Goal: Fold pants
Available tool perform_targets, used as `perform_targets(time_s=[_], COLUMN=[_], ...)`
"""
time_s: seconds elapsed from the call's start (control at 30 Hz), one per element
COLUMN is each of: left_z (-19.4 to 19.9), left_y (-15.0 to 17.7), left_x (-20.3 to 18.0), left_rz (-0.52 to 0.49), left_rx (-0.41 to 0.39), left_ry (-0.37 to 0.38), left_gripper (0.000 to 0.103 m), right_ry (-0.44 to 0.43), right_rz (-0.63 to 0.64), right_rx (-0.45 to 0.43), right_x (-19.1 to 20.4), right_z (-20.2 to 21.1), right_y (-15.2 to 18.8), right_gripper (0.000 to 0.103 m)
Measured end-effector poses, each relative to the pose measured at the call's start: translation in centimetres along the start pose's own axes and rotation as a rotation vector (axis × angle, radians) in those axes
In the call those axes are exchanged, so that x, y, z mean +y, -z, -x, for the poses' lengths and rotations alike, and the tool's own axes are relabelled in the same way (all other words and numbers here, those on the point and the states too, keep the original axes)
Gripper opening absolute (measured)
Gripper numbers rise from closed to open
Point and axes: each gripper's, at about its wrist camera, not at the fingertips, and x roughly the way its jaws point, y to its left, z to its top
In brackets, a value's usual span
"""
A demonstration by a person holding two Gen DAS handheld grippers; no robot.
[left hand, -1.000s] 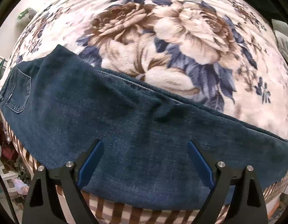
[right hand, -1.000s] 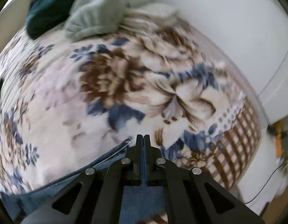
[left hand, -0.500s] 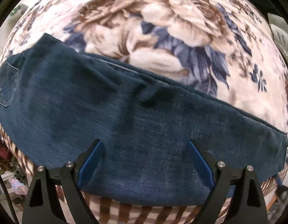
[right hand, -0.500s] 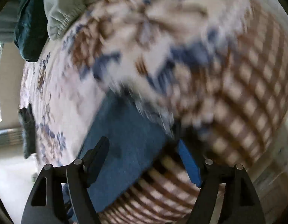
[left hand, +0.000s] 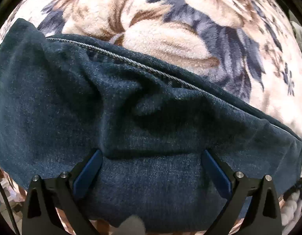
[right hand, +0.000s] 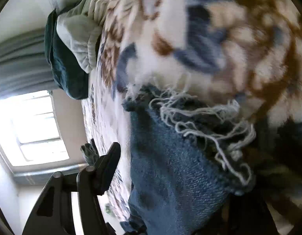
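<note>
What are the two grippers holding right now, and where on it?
Nothing. The left gripper is open over the dark blue denim pants; the right gripper is open at their frayed hem.

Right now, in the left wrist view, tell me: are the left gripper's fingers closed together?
No. The left gripper has its two blue-padded fingers spread wide apart, with the dark denim pants lying between them.

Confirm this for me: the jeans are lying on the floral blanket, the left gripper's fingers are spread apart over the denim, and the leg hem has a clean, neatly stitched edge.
One part is wrong: the hem is frayed, with loose pale threads hanging off it, as the right wrist view shows. The rest stands: the jeans lie on the floral blanket, and the left gripper has its fingers spread over the denim.
</note>
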Motion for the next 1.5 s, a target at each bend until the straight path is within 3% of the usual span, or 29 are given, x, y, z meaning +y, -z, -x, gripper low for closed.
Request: perform_targets(time_s=[0.03, 0.1, 0.17, 0.3, 0.47, 0.57, 0.73, 1.0, 1.17, 1.27, 1.33, 1.37, 1.43, 1.5], left_z=[-0.3, 0.3, 1.9, 4.4, 7.4, 9.2, 11.1, 14.4, 15.9, 15.9, 15.8, 15.8, 15.7, 15.6], left_y=[-0.4, -0.8, -0.8, 0.0, 1.0, 1.0, 1.4, 2.4, 1.9, 1.1, 0.5, 0.3, -0.5, -1.1], left_x=[-0.1, 0.4, 1.5, 4.3, 9.1, 12.5, 18.7, 28.0, 32.6, 34.2, 34.7, 34.8, 34.3, 33.3], left_rz=[0.004, 0.033, 0.068, 0.086, 0.126, 0.141, 0.150, 0.142, 0.126, 0.140, 0.158, 0.169, 0.186, 0.183], left_rx=[0.024, 0.035, -0.027, -0.082, -0.122, -0.144, -0.157, -0.190, -0.254, -0.268, -0.268, -0.267, -0.264, -0.260], left_ry=[0.000, 0.045, 0.083, 0.030, 0.022, 0.013, -0.006, -0.063, -0.090, -0.076, -0.057, -0.041, -0.004, 0.032], left_gripper=[0.103, 0.103, 0.103, 0.103, 0.103, 0.103, 0.103, 0.103, 0.103, 0.103, 0.103, 0.103, 0.103, 0.103], right_ry=[0.034, 0.076, 0.114, 0.140, 0.175, 0.222, 0.353, 0.517, 0.605, 0.647, 0.585, 0.537, 0.445, 0.361], right_rz=[0.031, 0.060, 0.097, 0.116, 0.305, 0.445, 0.653, 0.902, 1.079, 1.083, 1.039, 1.006, 0.935, 0.845], right_rx=[0.011, -0.009, -0.032, -0.037, -0.050, -0.046, 0.007, 0.121, 0.171, 0.197, 0.335, 0.420, 0.501, 0.501], right_x=[0.5, 1.4, 2.1, 3.5, 11.3, 16.1, 22.0, 22.2, 21.5, 20.9, 20.8, 20.9, 21.3, 21.9], right_z=[0.0, 0.9, 1.5, 2.0, 3.4, 2.9, -3.5, -16.1, -20.8, -21.3, -21.7, -21.7, -20.2, -16.6], right_y=[0.1, 0.2, 0.4, 1.2, 4.7, 10.2, 21.4, 42.5, 52.7, 55.6, 55.8, 55.6, 54.6, 52.3], right_gripper=[0.008, 0.008, 0.007, 0.007, 0.007, 0.007, 0.007, 0.007, 0.008, 0.026, 0.069, 0.077, 0.079, 0.079])
